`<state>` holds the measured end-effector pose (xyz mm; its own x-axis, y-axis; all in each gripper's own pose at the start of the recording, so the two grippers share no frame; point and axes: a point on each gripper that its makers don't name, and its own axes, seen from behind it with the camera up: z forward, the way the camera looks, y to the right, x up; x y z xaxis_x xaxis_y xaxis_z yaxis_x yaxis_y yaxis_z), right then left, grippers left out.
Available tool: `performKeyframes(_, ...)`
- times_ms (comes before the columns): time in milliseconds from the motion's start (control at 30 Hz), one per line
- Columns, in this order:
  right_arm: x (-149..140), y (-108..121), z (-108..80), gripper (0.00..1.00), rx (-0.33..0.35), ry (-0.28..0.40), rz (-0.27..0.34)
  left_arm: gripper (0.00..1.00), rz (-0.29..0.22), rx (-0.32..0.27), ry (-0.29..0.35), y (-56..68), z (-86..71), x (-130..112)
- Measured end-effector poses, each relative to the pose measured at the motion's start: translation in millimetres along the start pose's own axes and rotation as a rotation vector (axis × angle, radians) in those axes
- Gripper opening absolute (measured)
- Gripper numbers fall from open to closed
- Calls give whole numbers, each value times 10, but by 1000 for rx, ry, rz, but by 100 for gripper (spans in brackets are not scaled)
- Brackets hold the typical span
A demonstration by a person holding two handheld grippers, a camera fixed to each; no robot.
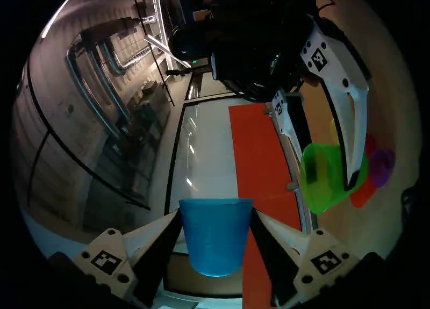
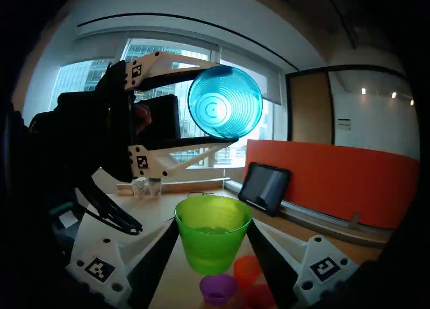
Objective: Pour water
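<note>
The left gripper has its two fingers closed to the width of a blue cup and they press on both its sides just under the rim. In the right gripper view this cup is in the air, above the green cup and turned on its side, so that its round opening faces the camera and the rings of its inside bottom are visible. I cannot tell if any water is in it or is running out. The right gripper holds the green cup in the same manner, one finger on each side of the upper wall. This cup is upright and open at the top. A darker line low inside it seems to be a little water, but this is not certain. Under it, on the wooden bench, stand a small purple cup and, touching or just beside it, a small orange cup. What they contain is not visible. At the back edge of the bench a dark tablet leans toward an orange partition.
</note>
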<state>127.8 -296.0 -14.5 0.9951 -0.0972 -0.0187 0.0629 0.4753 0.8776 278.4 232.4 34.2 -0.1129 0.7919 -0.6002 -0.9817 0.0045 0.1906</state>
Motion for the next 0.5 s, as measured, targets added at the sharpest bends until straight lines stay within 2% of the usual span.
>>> performKeyframes(267, -7, 8, -3, 90, -2, 0, 1, 86, -29, -13, -4, 41, -3, -29)
performKeyframes(500, -14, 17, -12, 90, -3, -1, 2, 86, -107, -37, -7, 115, -8, -74)
